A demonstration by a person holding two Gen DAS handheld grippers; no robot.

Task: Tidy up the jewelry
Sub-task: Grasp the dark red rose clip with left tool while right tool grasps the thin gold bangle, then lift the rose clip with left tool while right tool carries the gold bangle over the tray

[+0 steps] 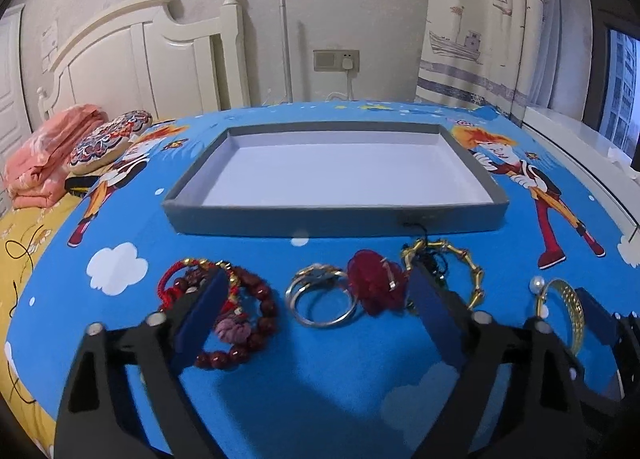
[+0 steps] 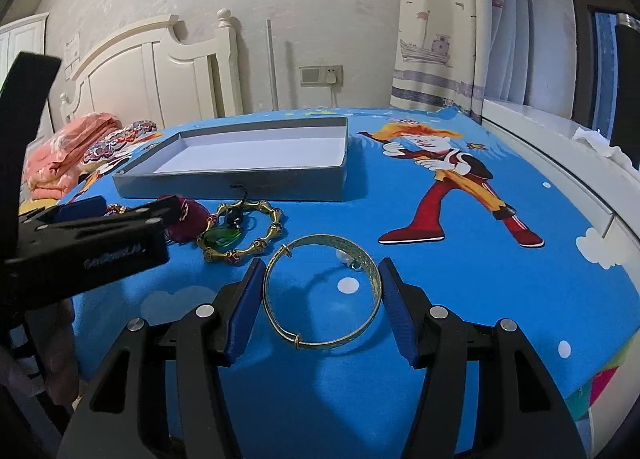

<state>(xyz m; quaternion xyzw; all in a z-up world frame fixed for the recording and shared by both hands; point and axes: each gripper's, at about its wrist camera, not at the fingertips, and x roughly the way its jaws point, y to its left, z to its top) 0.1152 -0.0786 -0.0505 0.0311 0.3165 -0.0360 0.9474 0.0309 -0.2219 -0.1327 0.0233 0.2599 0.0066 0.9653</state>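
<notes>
Right claw (image 2: 320,299) straddled the gold bangle (image 2: 321,296), which lay flat on the blue cartoon sheet (image 2: 460,299) of the bed; the pads stood just beside its rim on both sides, maybe brushing it on the right, not visibly squeezing, so I called it open around the bangle. Left claw (image 1: 316,299) was also open, jaws wide over the silver rings (image 1: 320,301) and the red flower piece (image 1: 374,283), holding nothing; its left pad sat over the red bead bracelets (image 1: 236,319) and its right pad over the edge of the gold bamboo-link bracelet (image 1: 444,271). The grey tray (image 1: 336,215) sat empty just behind the row of jewelry, nothing organized yet. Risks, as judged: the bangle is thin and round and lay flat, so a squeeze across it could make it pop up, tip or skid out of the pads on the soft sheet. A small pearl piece (image 2: 345,258) lay inside the ring near its far edge and could get dragged or flicked. The left claw spanned several items, so closing there might grab two at once or snag the bead strands. Both claws worked near each other; a collision looked possible. The bamboo-link bracelet touched the tray's front wall by its dark cord (image 1: 414,225), which could catch.
</notes>
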